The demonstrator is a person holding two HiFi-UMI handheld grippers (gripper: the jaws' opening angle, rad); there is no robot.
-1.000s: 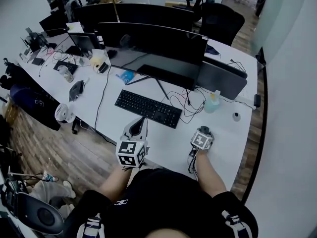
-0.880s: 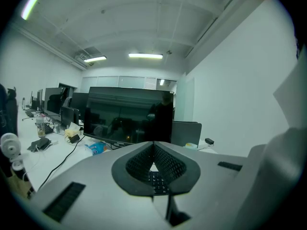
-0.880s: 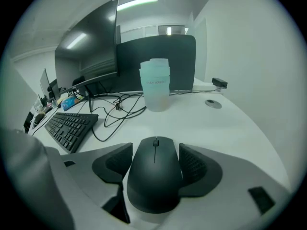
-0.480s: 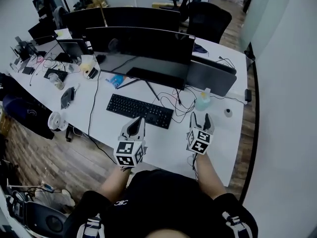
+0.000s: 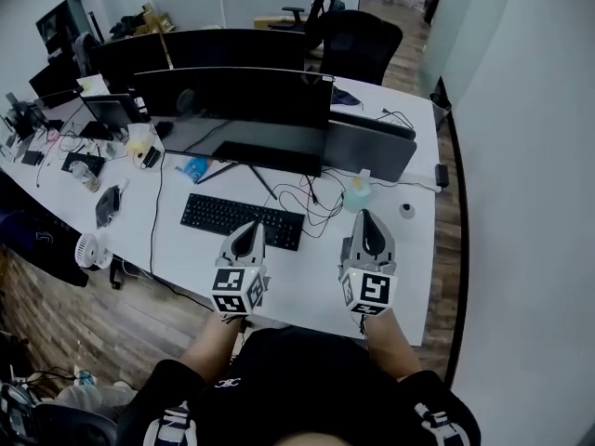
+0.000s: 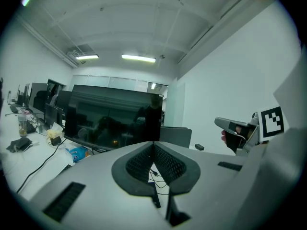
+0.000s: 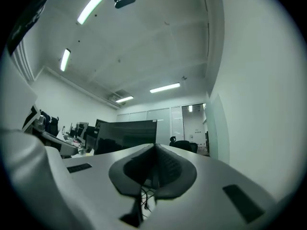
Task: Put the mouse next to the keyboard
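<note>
The black keyboard [image 5: 240,219] lies on the white desk [image 5: 409,268] in front of the monitors. I see no mouse in any view. My left gripper [image 5: 248,231] hovers over the desk just in front of the keyboard's right end, its jaws shut on nothing [image 6: 153,145]. My right gripper [image 5: 365,219] is held level with it, to the right of the keyboard, also shut and empty [image 7: 154,148]. The left gripper view shows the right gripper [image 6: 231,125] off to its right, with a hand behind it.
Wide dark monitors [image 5: 232,96] stand behind the keyboard. A tangle of cables [image 5: 311,203], a pale bottle [image 5: 356,193] and a small round object [image 5: 406,210] lie to the keyboard's right. A small fan [image 5: 88,247] sits at the desk's left edge.
My right gripper rose from low at the desk's front right to level with the left one. Its jaws stood open half a second ago and are now shut. The head view tilted.
</note>
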